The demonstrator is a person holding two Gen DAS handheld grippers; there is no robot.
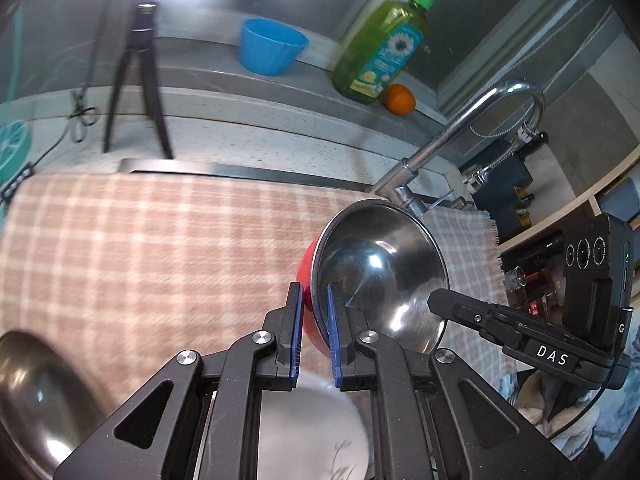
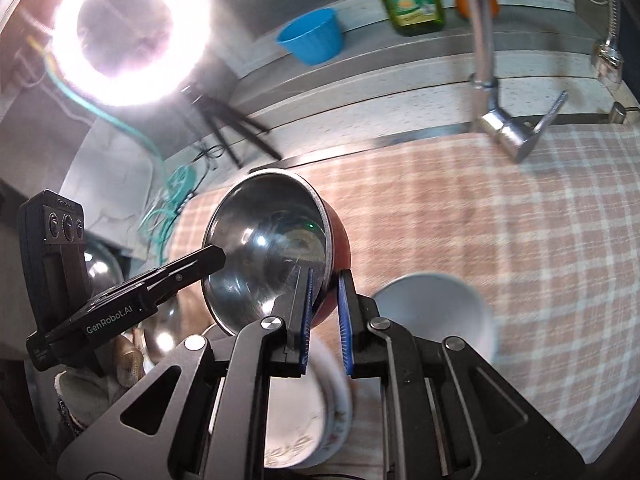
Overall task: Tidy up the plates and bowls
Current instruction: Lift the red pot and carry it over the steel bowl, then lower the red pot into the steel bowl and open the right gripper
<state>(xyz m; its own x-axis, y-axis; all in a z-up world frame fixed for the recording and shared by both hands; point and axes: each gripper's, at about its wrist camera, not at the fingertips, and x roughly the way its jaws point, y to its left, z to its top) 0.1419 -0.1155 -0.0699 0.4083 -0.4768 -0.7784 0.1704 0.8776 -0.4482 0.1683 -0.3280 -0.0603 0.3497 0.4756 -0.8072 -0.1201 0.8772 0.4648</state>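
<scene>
A bowl [image 1: 380, 268], red outside and steel inside, hangs tilted above the checked cloth [image 1: 140, 248]. My left gripper [image 1: 314, 292] is shut on its rim. My right gripper [image 2: 326, 276] is shut on the opposite rim of the same bowl [image 2: 264, 252]. Each view shows the other gripper's black fingers [image 1: 440, 300] [image 2: 212, 256] reaching into the bowl. Below lie a white bowl [image 2: 436, 312], a stack of white plates [image 2: 312, 408] and a steel bowl [image 1: 32, 392], all blurred.
A chrome faucet [image 1: 452, 136] stands behind the cloth. On the ledge are a blue cup [image 1: 272, 46], a green soap bottle [image 1: 380, 48] and an orange [image 1: 399, 99]. A black tripod [image 1: 138, 80] and a ring light [image 2: 132, 32] stand at the back left.
</scene>
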